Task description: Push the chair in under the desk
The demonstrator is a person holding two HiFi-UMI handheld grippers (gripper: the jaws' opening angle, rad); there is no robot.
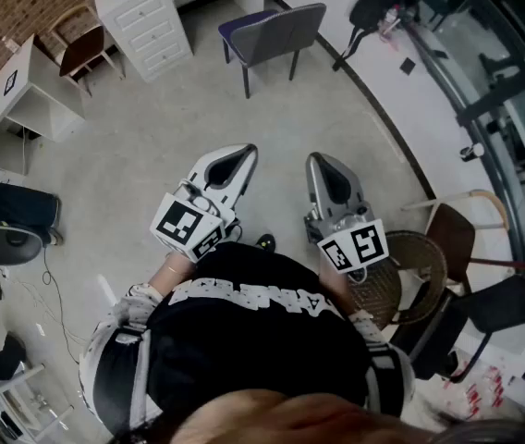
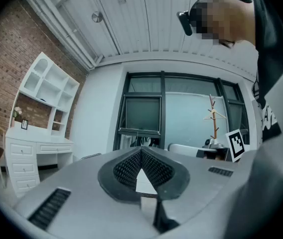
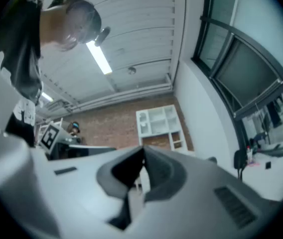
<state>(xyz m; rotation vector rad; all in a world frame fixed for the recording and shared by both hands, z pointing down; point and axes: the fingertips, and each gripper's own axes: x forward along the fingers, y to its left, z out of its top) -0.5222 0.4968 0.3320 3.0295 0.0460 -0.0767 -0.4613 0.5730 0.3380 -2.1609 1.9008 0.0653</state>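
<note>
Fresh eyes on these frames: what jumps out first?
Two grey grippers dominate the middle of the head view, side by side: the left gripper and the right gripper, both shut with nothing between the jaws. Ahead of them, at the top of that view, the grey chair stands apart from the white desk, untouched.

We see the chair (image 1: 276, 33) ahead on the floor (image 1: 142, 137), just right of the surface (image 1: 147, 7). The left hand-held gripper (image 1: 244, 153) and right hand-held gripper (image 1: 322, 161) sit side by side, well short of it.
</note>
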